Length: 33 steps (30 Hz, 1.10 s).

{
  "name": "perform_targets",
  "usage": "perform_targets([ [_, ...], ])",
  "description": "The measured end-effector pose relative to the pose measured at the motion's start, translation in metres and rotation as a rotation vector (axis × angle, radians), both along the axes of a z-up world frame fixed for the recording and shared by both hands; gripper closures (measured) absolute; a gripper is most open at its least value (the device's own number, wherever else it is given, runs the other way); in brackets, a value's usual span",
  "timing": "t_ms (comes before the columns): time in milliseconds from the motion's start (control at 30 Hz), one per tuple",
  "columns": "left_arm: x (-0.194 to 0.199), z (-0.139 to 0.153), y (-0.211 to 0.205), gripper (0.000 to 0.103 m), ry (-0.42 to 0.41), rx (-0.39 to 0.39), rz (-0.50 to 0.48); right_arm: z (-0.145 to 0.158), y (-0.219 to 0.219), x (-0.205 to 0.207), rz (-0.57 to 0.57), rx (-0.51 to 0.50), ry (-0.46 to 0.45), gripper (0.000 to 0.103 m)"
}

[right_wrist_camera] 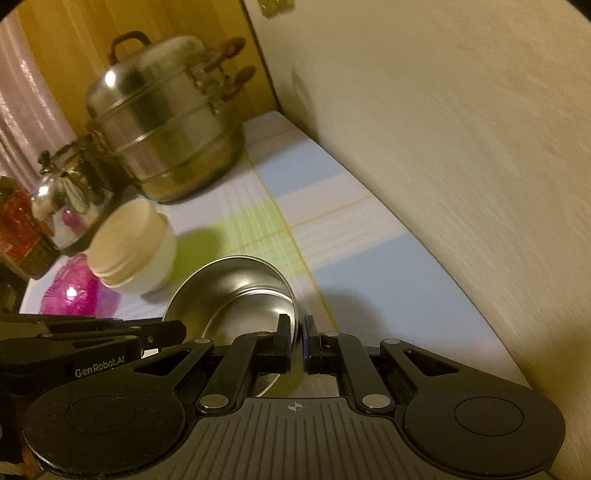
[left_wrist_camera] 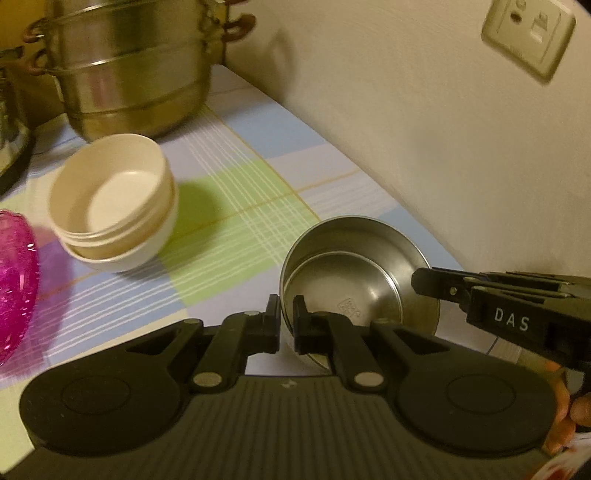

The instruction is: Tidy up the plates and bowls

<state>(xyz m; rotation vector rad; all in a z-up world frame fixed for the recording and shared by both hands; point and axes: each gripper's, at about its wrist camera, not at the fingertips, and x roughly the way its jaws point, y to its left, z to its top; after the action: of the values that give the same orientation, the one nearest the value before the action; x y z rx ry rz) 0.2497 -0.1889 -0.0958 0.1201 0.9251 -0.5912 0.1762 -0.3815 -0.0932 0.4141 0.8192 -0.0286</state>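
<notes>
On the checked tablecloth (left_wrist_camera: 236,206), against a cream wall (left_wrist_camera: 424,110), a large tiered steel steamer pot (left_wrist_camera: 136,70) is seen at the back corner, with a steel kettle (right_wrist_camera: 66,206) shown beside it in the right wrist view. A wall socket (left_wrist_camera: 528,35) is fixed above the table. Near the steamer, a stack of cream bowls (left_wrist_camera: 114,203) is set on the cloth, and a pink translucent dish (left_wrist_camera: 14,284) is seen just beside that stack. Closer to the cameras, by the wall side, a steel bowl (left_wrist_camera: 354,266) is held tilted above the cloth, with a second steel dish nested inside it. Its near rim is gripped by the left gripper (left_wrist_camera: 286,321), whose fingers are nearly closed with the rim pinched between them. Its opposite rim is clasped by the right gripper (right_wrist_camera: 296,343), its fingers likewise drawn almost together around the edge. Part of a hand (left_wrist_camera: 565,413) is visible behind the right tool.
</notes>
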Motion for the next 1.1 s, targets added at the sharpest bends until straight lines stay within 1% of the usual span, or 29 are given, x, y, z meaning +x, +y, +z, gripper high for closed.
perform_targets([
  [367,0.0,0.027,0.036,0.098,-0.045,-0.03,0.101,0.025,0.03,0.017,0.089,0.003,-0.048,0.097],
  [667,0.004,0.043,0.065,0.098,-0.072,-0.049,0.174,0.041,0.055,0.034,0.154,0.002,-0.079,0.097],
  [1100,0.03,0.065,0.099,0.097,-0.112,-0.066,0.253,0.063,0.085,0.073,0.218,0.005,-0.122,0.097],
])
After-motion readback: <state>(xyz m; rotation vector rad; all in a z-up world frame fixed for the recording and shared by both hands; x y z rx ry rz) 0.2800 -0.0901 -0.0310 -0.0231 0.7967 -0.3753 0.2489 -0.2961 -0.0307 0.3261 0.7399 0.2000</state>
